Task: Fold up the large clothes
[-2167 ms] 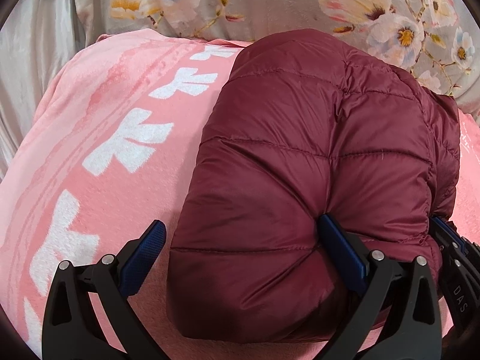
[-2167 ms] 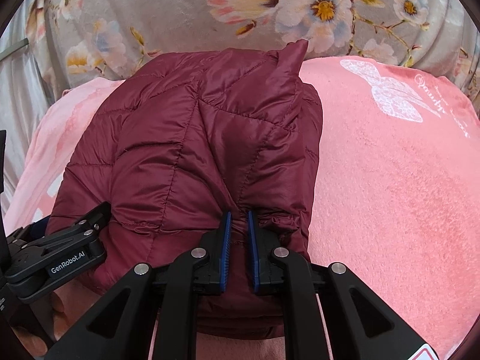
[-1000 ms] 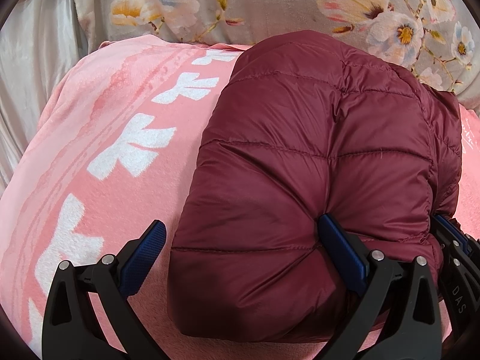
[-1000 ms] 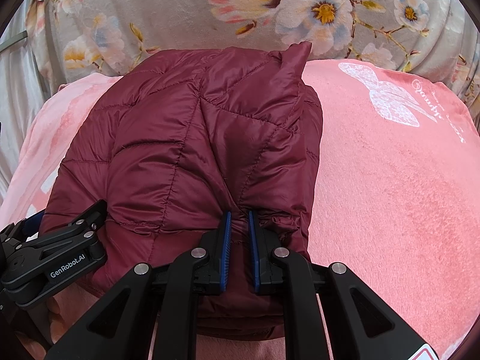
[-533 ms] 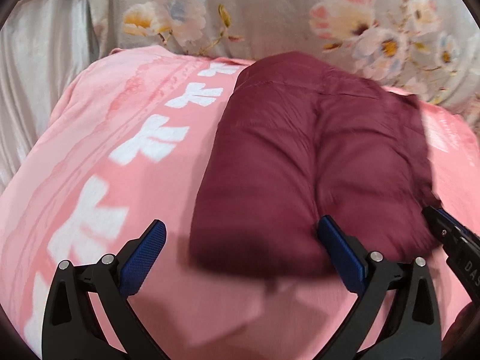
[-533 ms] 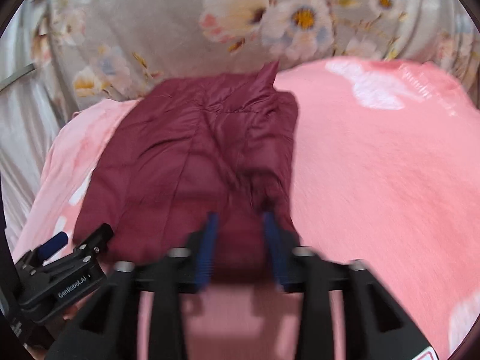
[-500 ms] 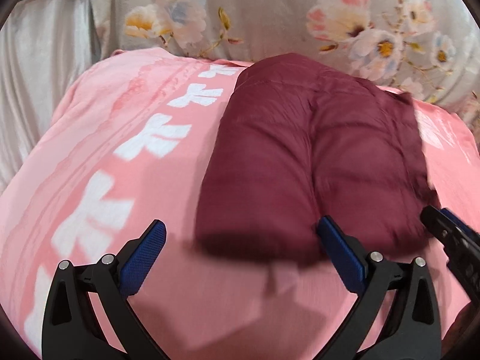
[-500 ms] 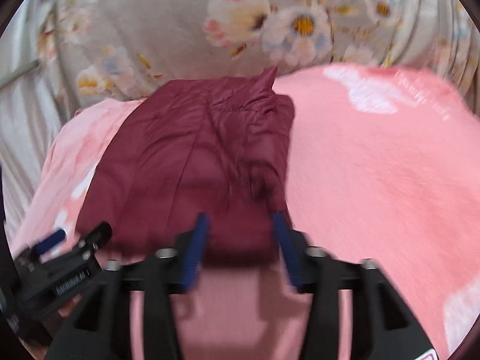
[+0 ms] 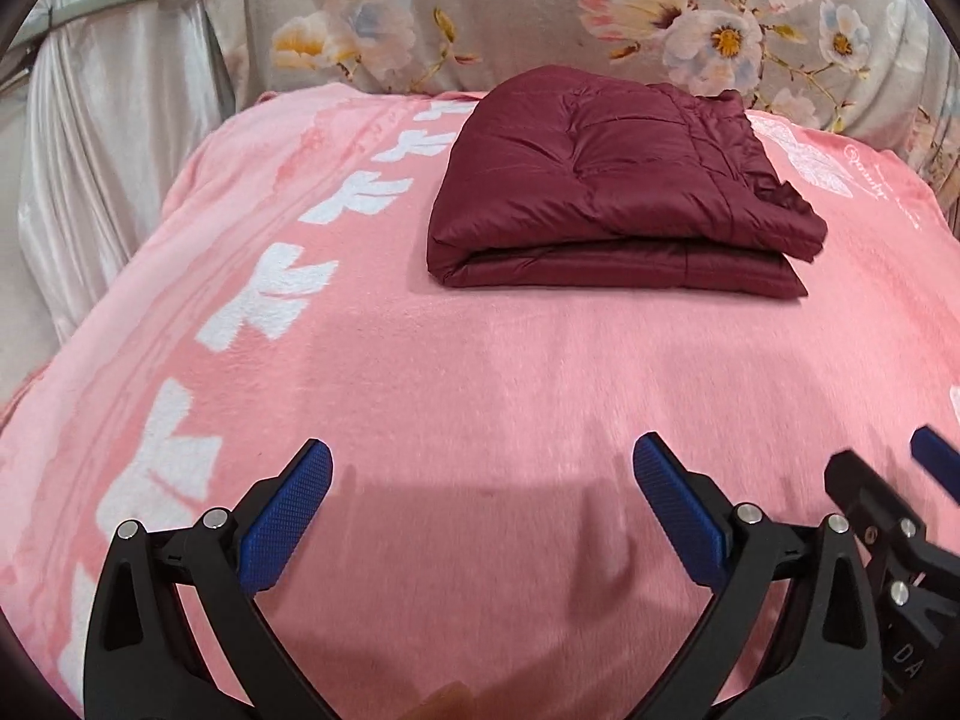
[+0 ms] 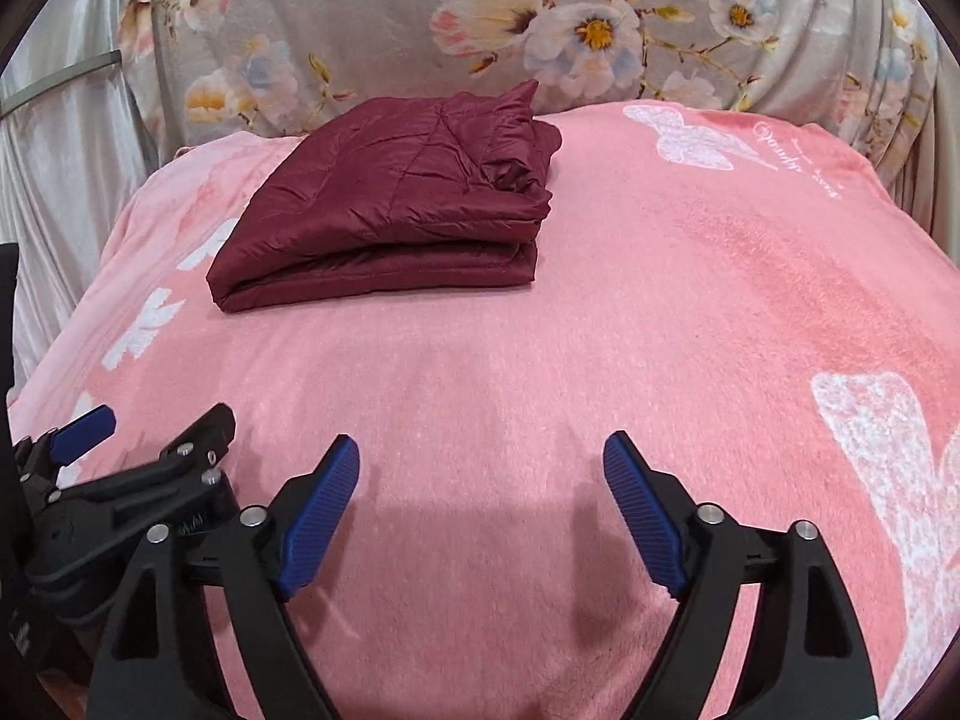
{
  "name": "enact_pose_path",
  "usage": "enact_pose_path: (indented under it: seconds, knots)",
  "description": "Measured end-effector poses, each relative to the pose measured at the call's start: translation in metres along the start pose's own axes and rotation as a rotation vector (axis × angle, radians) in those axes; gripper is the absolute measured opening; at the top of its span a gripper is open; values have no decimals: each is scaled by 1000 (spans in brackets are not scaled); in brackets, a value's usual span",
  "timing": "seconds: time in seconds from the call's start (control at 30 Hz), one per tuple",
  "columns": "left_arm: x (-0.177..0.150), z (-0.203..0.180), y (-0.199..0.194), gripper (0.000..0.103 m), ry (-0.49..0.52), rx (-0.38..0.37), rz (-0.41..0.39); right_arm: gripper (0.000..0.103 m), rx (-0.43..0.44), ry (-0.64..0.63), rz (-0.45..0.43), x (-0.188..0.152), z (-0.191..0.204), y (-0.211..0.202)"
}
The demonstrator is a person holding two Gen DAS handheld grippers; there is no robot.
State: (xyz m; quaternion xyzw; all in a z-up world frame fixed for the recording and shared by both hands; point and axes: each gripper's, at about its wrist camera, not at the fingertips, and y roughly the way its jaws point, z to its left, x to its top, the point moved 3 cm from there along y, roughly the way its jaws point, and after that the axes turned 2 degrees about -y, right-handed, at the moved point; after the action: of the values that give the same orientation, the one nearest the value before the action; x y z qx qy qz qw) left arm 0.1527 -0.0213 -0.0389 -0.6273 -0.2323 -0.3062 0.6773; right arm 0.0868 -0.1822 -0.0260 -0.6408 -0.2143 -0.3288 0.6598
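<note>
A dark red quilted jacket lies folded into a flat stack at the far side of the pink blanket. It also shows in the right wrist view, far left of centre. My left gripper is open and empty, well back from the jacket above bare blanket. My right gripper is open and empty too, equally far back. Each gripper shows at the edge of the other's view.
A grey floral cloth hangs behind the bed. A pale silky curtain hangs at the left. The pink blanket has white prints along its left side and right side.
My right gripper let go of the jacket and opened. Both grippers pulled back toward the near side, so the folded jacket now lies far off on the blanket.
</note>
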Motion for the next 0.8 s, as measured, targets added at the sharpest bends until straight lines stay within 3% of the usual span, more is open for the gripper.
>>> enact_pose_path:
  seconds: [0.3,0.8]
  knots:
    - [-2,0,-1,98,9,46,-2,83,-9,-9,21,-2,1,5]
    - [-3,2,-1,98,8,49,-5,83,-9,-12,19,-3,1,5]
